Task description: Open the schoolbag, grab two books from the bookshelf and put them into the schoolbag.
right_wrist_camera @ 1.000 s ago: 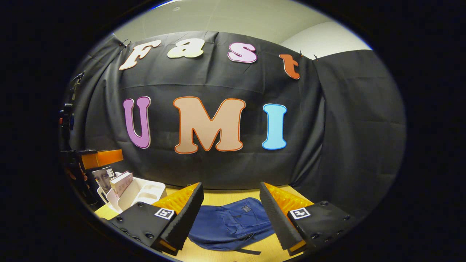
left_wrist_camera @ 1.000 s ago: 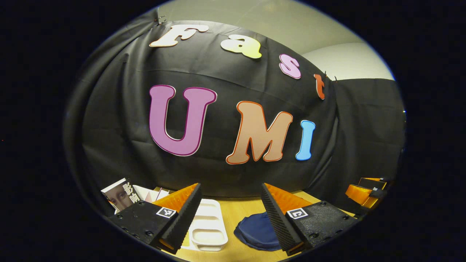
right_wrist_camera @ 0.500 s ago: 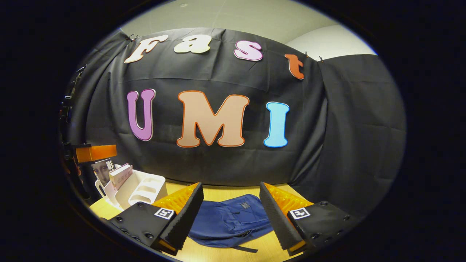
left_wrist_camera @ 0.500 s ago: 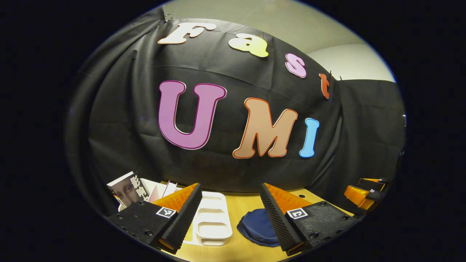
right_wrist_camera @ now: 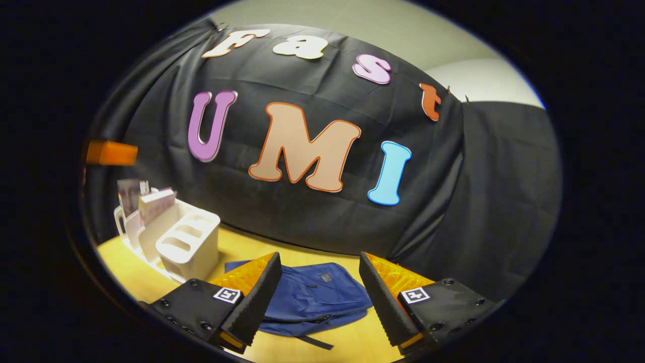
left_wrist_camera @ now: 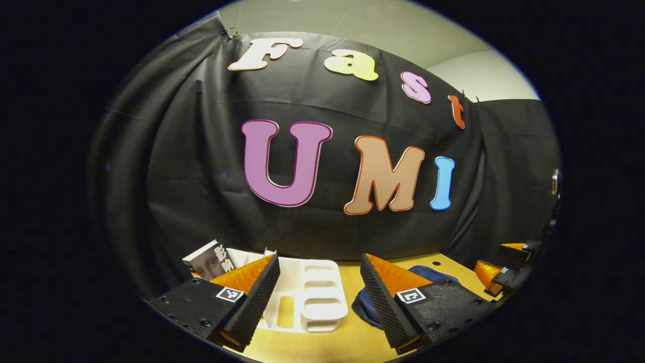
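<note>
Schoolbag [right_wrist_camera: 315,297] lies partly hidden behind both grippers' wide-spread, empty fingers [right_wrist_camera: 254,302]; books [right_wrist_camera: 151,201] blurred.

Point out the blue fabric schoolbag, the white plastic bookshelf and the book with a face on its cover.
Blue fabric schoolbag [right_wrist_camera: 322,297], right gripper view, front panel.
White plastic bookshelf [left_wrist_camera: 322,297], left gripper view, slotted top.
Face-cover book [left_wrist_camera: 209,259], left gripper view, cover.

Bare table [right_wrist_camera: 126,262] between bookshelf [right_wrist_camera: 186,242] and schoolbag [right_wrist_camera: 312,297] — open air above both.
</note>
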`<state>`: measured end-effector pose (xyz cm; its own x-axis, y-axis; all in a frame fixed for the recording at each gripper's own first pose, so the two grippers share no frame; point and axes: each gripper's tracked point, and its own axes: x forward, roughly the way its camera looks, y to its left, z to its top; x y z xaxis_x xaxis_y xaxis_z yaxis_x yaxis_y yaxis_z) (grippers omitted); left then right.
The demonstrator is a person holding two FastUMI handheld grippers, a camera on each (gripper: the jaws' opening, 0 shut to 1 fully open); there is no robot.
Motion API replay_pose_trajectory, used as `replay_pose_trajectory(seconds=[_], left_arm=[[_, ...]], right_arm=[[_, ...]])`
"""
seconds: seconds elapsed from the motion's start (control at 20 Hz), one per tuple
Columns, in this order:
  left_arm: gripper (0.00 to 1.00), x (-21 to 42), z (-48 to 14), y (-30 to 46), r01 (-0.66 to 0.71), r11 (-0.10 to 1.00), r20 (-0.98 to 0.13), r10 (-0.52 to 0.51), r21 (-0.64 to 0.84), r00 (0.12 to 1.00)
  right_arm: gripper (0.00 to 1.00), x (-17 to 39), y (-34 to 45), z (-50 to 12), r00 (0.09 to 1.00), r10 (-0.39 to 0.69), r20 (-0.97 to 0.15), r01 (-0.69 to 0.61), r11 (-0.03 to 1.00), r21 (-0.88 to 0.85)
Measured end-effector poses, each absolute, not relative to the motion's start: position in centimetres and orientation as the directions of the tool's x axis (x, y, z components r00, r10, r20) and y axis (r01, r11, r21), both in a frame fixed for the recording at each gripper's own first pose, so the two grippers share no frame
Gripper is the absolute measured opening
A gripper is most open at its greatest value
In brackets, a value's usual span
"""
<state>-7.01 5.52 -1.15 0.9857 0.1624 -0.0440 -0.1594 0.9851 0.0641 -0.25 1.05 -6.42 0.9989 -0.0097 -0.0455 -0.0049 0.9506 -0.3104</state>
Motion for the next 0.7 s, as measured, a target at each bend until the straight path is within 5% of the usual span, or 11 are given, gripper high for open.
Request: replay_pose_trajectory(seconds=[0.7], left_arm=[[0.91, -8.3, -0.5, 10.8, -0.248, 0.96, -0.051, 0.256, 0.128, 0.965]], right_arm=[[0.98, -0.9, 3.5, -20.9, 0.993, -0.04, -0.113, -0.055, 0.689, -0.723]])
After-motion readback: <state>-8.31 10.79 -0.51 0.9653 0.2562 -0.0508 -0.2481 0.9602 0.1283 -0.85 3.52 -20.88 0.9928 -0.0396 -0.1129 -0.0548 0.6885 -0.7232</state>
